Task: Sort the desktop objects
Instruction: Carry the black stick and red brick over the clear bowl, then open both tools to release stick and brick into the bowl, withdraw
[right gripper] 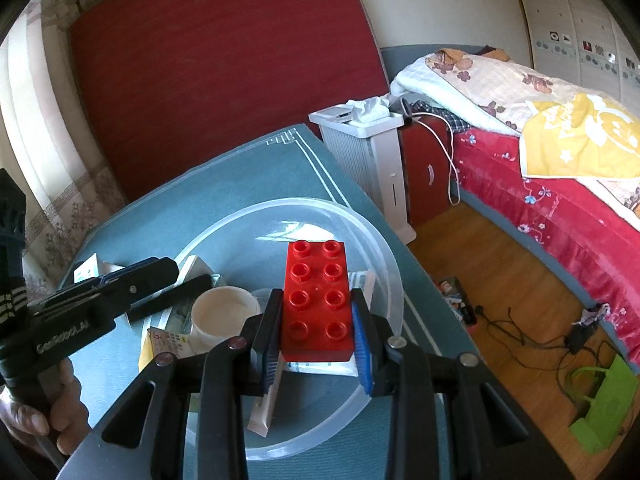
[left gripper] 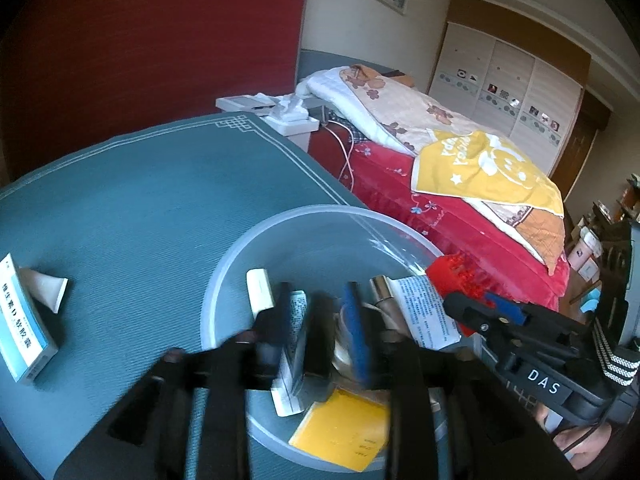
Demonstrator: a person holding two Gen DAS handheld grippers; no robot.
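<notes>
A clear plastic bowl (left gripper: 304, 212) (right gripper: 280, 204) sits on the teal table mat (left gripper: 140, 184). It holds a white jar (right gripper: 222, 312), a yellow card (left gripper: 340, 428), a cream tube (left gripper: 260, 288) and printed boxes (left gripper: 424, 308). My left gripper (left gripper: 320, 320) hangs over the bowl with its jaws apart and nothing pinched between them; it also shows in the right wrist view (right gripper: 192, 276). My right gripper (right gripper: 316, 336) is shut on a red studded brick (right gripper: 318, 300) above the bowl's right side. The brick (left gripper: 452, 276) shows in the left wrist view too.
A blue and white medicine box (left gripper: 24, 320) and a white tube (left gripper: 44, 288) lie on the mat to the bowl's left. A white radiator (right gripper: 368, 152) stands past the table's far corner, with a bed (right gripper: 560, 184) and cables on the wooden floor (right gripper: 520, 280) to the right.
</notes>
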